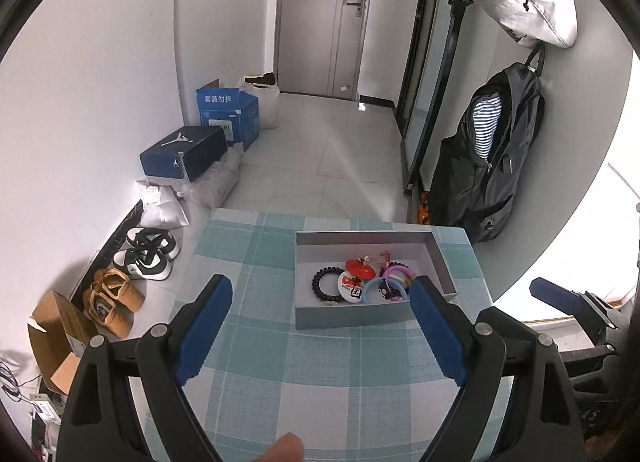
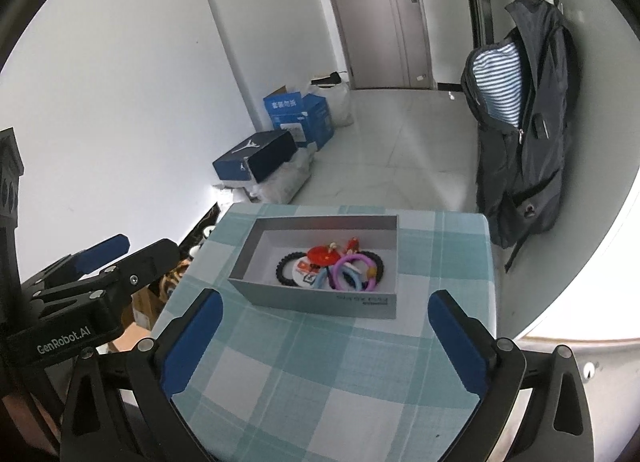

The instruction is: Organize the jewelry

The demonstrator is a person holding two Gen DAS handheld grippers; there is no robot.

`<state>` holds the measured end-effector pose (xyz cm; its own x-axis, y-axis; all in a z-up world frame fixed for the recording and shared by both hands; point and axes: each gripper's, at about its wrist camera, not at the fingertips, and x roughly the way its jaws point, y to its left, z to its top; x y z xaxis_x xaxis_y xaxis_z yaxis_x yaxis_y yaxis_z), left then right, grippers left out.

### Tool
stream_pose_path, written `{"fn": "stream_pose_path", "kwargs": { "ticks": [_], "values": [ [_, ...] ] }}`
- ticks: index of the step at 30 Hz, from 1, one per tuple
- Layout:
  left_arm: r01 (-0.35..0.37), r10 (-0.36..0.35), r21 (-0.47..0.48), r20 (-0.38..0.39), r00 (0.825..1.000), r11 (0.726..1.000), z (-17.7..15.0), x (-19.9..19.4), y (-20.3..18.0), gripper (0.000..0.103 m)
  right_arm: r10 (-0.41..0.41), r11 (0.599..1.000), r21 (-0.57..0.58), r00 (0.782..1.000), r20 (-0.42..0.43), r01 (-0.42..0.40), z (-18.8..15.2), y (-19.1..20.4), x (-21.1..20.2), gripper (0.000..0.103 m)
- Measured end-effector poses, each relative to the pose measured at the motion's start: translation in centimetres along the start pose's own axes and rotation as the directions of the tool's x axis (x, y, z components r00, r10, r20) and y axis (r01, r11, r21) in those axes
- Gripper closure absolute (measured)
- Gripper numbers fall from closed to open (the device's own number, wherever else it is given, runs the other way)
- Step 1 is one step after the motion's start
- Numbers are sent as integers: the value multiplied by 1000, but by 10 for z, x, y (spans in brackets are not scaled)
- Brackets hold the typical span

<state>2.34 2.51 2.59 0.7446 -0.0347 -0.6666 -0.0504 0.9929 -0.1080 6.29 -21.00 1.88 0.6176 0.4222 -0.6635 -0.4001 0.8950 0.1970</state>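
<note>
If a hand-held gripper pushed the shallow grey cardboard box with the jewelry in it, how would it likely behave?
The shallow grey cardboard box looks thin-walled and holds only a few small pieces, so it is probably light. Low and wide, it seems unlikely to tip. On the teal checked tablecloth it would likely slide, perhaps dragging the cloth.

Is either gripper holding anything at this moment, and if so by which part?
Nothing is held. The left gripper and right gripper are both open and empty above the checked tablecloth, short of the grey box.
</note>
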Motion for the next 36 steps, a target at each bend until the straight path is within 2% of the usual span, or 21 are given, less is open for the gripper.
{"fn": "stream_pose_path", "kwargs": {
  "ticks": [22,36],
  "values": [
    [7,-6,32,-13,1000,999,-3,3,-5,15,-15,1000,16,1000,16,14,3,-2,-1,0],
    [1,-1,18,-17,1000,1000,-2,3,-2,15,-14,1000,12,1000,14,14,3,0,-1,0]
  ]
}}
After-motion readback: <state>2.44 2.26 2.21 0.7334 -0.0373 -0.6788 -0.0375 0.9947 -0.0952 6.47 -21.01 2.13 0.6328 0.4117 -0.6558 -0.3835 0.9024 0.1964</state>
